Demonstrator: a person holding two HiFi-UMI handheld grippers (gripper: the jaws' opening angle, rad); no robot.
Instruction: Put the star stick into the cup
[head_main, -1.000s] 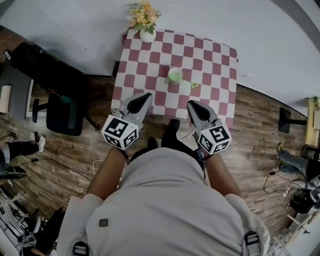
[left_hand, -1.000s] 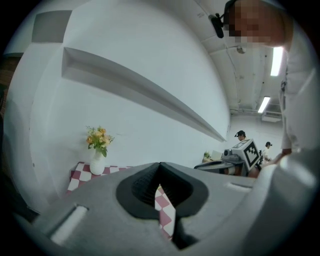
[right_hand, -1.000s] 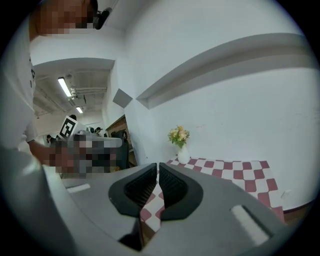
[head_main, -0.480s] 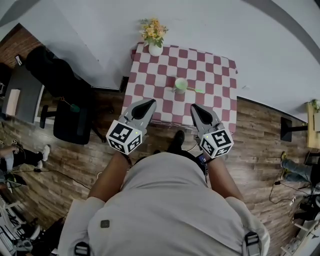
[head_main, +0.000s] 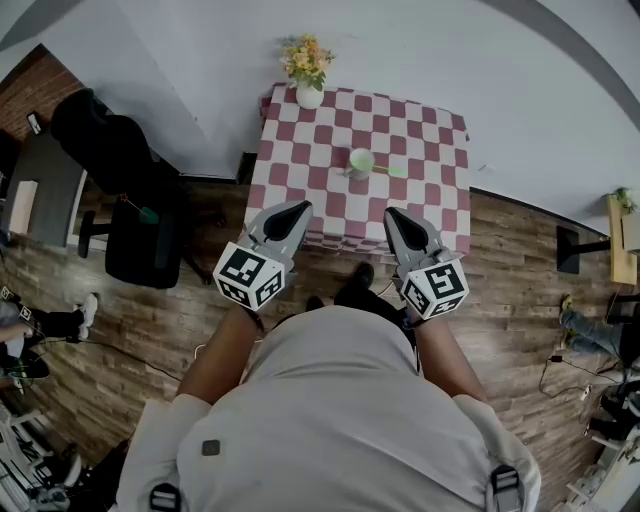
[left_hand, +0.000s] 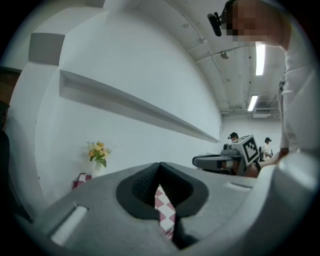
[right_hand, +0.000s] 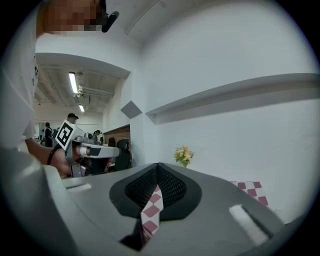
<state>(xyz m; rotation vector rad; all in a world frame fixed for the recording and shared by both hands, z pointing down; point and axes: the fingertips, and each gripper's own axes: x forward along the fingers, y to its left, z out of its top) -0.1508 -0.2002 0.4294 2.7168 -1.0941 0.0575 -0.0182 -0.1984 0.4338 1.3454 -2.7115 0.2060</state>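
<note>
Poised short of the checkered counter (head_main: 300, 150) with left gripper (head_main: 297, 207) and right gripper (head_main: 392, 213) both pinched together on nothing, ready to reach for the star stick (head_main: 392, 171) lying just beside the green cup (head_main: 361, 160), not yet inside.

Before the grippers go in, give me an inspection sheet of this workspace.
Surface: small table under a red-and-white checked cloth, set against a white wall.
Job's things: pale green cup upright near the middle. The star stick appears to lie on the cloth just right of it. Whether they touch is too small to tell.
Clutter: vase of flowers at the far left corner.
Grippers: left gripper and right gripper are held near the table's near edge, jaws together, nothing between them.
Cables: thin floor cable at the right.
Surroundings: wood floor, black chair to the left, other people at the frame edges.
</note>
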